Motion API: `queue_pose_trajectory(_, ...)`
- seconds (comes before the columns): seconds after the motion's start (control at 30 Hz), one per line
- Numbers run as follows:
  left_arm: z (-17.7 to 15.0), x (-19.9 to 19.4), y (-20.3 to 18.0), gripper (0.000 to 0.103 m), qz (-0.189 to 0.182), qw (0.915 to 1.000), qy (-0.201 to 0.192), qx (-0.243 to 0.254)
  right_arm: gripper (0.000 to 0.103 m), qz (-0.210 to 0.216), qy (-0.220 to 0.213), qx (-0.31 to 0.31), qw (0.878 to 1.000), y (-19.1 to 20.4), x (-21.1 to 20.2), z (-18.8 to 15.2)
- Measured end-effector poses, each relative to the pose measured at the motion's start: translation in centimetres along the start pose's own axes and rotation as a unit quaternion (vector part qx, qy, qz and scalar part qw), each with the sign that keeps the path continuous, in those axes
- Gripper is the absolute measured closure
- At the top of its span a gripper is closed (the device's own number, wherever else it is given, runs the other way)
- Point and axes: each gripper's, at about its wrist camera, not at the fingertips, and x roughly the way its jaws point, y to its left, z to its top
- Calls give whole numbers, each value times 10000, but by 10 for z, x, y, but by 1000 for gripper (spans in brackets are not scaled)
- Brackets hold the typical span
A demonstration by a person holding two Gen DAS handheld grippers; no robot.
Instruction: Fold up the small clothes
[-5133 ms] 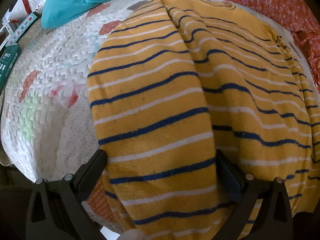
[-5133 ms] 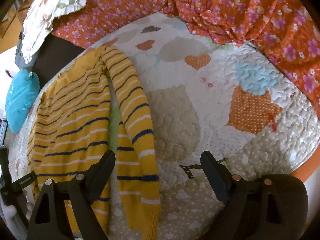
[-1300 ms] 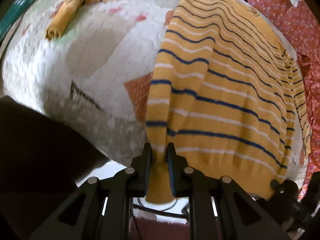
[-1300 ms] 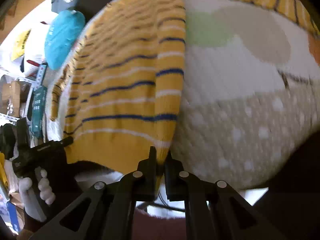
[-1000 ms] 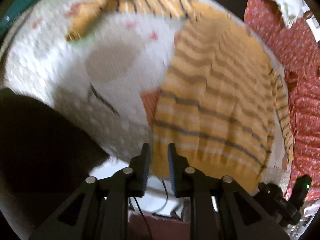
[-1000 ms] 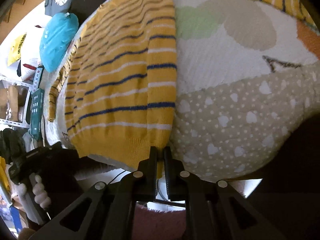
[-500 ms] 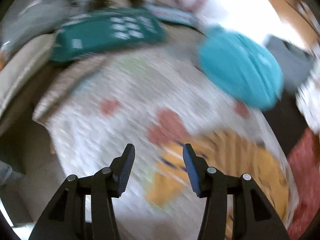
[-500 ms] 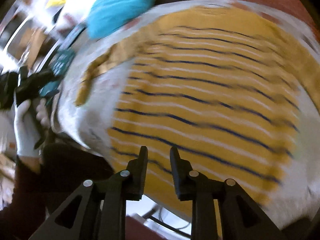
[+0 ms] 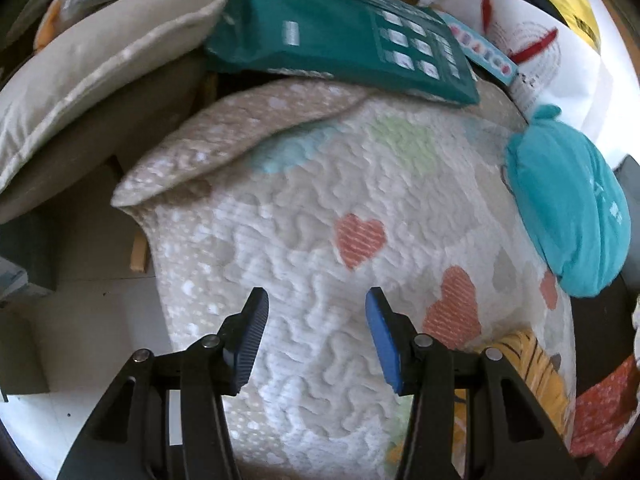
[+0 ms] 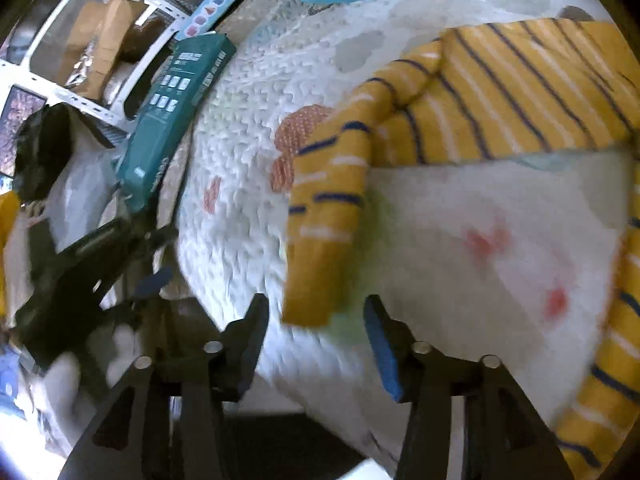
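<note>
Left wrist view: the left gripper (image 9: pixel 316 336) hangs over the near left corner of the quilted blanket (image 9: pixel 304 216), its blue-padded fingers (image 9: pixel 382 340) parted with only bare quilt between them. The blanket's edge drops off just left of the fingers onto pale floor (image 9: pixel 80 312); a flap of its dotted beige border (image 9: pixel 224 136) is turned up at the far left. Far off, a beige cushion (image 9: pixel 92 68) and a teal box (image 9: pixel 340 36) crowd the edge, and a turquoise pouch (image 9: pixel 568 212) lies at the right. Only a scrap of the yellow striped sweater (image 9: pixel 532 360) shows, low right, outside the fingers.

In the right wrist view, which is blurred, the right gripper (image 10: pixel 314 332) has its jaws opening and nothing gripped. The sweater's sleeve (image 10: pixel 328 216) runs toward it, the plain ribbed cuff ending just beyond the gap between the fingertips, not touched by them. The body of the sweater (image 10: pixel 520 92) lies flat at the far right, knitted, with navy and white stripes. Open white quilt, stitched in wavy lines with pink hearts, spreads to the right of the sleeve.
</note>
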Motion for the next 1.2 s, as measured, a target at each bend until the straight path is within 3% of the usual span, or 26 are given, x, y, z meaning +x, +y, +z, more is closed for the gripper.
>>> queue_pose_trajectory(0.07, -5, -3, -10, 54, -33, 9999, 2, 135, 54, -130, 109, -140, 9998, 8, 14, 9)
queue_pose_trajectory(0.1, -7, -4, -13, 54, -42, 9998, -3, 200, 94, -187, 204, -256, 9993, 10, 17, 11)
queue_pose_trajectory(0.13, -10, -5, -19, 54, -54, 9996, -16, 292, 94, -269, 286, -352, 9986, 11, 16, 13)
queue_pose_trajectory(0.23, -19, -6, -33, 54, -151, 9984, -34, 537, 94, -689, -72, -751, 9948, 10, -26, 20)
queue_pose_trajectory(0.33, -32, -8, -53, 54, -326, 9958, 26, 854, 95, -1237, -550, -1110, 9846, -6, -95, 25)
queue_pose_trajectory(0.43, -48, -9, -76, 53, -540, 9912, 143, 1196, 95, -1998, -928, -923, 9711, -54, -171, 35)
queue_pose_trajectory(0.53, -68, -10, -103, 53, -679, 9845, 242, 1597, 95, -2788, -1061, -398, 9536, -116, -221, 43)
queue_pose_trajectory(0.67, -96, -13, -134, 53, -793, 9746, 314, 2073, 94, -3886, -1036, 537, 9140, -217, -258, 36)
queue_pose_trajectory(0.73, -111, -14, -150, 52, -856, 9678, 333, 2342, 92, -4305, -785, 980, 8938, -268, -264, 26)
queue_pose_trajectory(0.8, -121, -14, -160, 51, -873, 9625, 356, 2542, 85, -4478, -907, 1301, 8800, -292, -273, 14)
queue_pose_trajectory(0.83, -127, -14, -165, 51, -876, 9596, 371, 2646, 75, -4378, -1105, 1512, 8794, -299, -281, 6)
queue_pose_trajectory(0.9, -139, -12, -175, 51, -909, 9533, 436, 2846, 70, -4099, -1427, 1760, 8835, -301, -291, -5)
queue_pose_trajectory(1.0, -161, -14, -189, 51, -1210, 9377, 629, 3195, 70, -3965, -1611, 1721, 8872, -296, -298, -11)
queue_pose_trajectory(1.07, -181, -18, -199, 51, -1349, 9225, 715, 3545, 70, -3959, -1853, 1508, 8867, -286, -301, -14)
queue_pose_trajectory(1.17, -216, -11, -211, 51, -1442, 8986, 1153, 3980, 69, -3442, -1864, 1278, 9113, -275, -294, -11)
queue_pose_trajectory(1.2, -222, -6, -213, 51, -1436, 8968, 1315, 3972, 69, -3100, -1762, 1227, 9262, -269, -283, -9)
